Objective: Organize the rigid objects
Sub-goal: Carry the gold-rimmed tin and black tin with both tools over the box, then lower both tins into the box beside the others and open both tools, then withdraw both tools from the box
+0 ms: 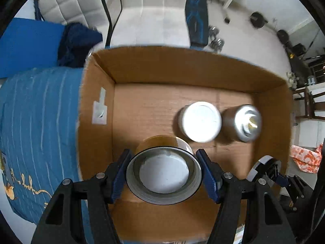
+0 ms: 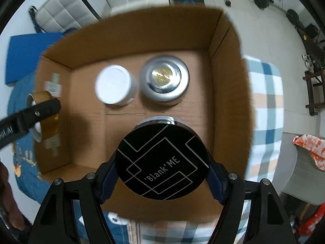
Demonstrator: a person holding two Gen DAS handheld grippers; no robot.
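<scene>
While your left gripper [image 1: 164, 174] pinches a gold-walled round jar [image 1: 164, 172] over the brown cardboard box [image 1: 97, 105], your right gripper's [image 2: 162, 162] jaws clamp a black round 'Blank ME' tin [image 2: 162, 161]. A white-lidded jar [image 2: 114, 84] and a silver tin [image 2: 164, 79] stand inside, side by side.

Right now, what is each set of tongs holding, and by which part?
The left tongs grip a gold-walled jar by its sides near the rim. The right tongs grip a black-lidded jar by the lid's edge.

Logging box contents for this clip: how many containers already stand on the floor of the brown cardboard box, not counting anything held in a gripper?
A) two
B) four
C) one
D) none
A: only the white-lidded round jar and the silver round tin with a gold centre stand on the floor of the brown cardboard box; the other two items are gripper-held.
</scene>
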